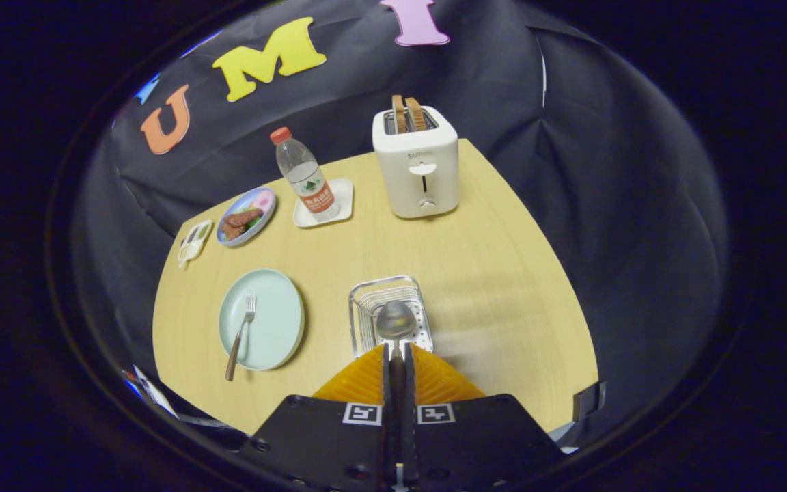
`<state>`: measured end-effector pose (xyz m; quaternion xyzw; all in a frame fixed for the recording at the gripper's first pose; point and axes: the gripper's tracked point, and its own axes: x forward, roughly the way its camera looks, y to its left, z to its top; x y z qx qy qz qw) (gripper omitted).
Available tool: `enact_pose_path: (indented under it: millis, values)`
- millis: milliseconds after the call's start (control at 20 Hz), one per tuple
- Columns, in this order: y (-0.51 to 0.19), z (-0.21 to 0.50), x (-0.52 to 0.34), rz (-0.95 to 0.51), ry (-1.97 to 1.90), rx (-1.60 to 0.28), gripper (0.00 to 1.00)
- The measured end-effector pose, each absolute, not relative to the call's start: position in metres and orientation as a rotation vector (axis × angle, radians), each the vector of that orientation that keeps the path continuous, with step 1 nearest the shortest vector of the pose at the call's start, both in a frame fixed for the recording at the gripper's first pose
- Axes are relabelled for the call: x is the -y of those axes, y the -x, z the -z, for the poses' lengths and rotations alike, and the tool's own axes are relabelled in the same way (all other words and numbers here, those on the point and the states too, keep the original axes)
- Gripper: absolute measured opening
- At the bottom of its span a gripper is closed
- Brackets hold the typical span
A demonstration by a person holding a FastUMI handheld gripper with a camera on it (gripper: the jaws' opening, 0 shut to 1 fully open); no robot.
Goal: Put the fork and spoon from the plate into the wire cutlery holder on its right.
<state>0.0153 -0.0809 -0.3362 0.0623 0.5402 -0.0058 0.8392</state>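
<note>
Steel spoon (395,321) is what you've got pinched right now: your gripper (397,355) has both fingers closed tight on its dark handle, with the bowl poking out just ahead of the tips. It hangs over the wire cutlery holder (389,316), which sits on the wooden table (489,273) just right of the mint plate (277,321). I'd guess you're holding it by the handle end so the bowl leads into the basket when you let go.

Your fork (240,335) is on that plate, tines pointing far, its brown handle sticking off the near rim. That overhang looks like the easy place to grab it.

Far side of the table: a toaster (416,164) with two slices up, a water bottle (305,176) standing on a small white tray (339,205), and a blue dish of food (246,216) to the left.

What's hard to tell: the spoon's handle is swallowed between the fingers, and the bowl blocks the middle of the holder. Can't say whether the spoon is touching the wire or hovering above it.
</note>
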Motion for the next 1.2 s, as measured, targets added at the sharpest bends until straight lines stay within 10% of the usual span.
enact_pose_path:
  millis: [250,900,1200]
  values:
    - [-0.031,0.328,0.073,0.018,-0.153,-1.104,0.01]
    - [-0.028,0.315,0.009,-0.054,-0.113,-1.026,0.84]
    - [-0.023,0.331,-0.053,-0.089,-0.071,-1.045,0.85]
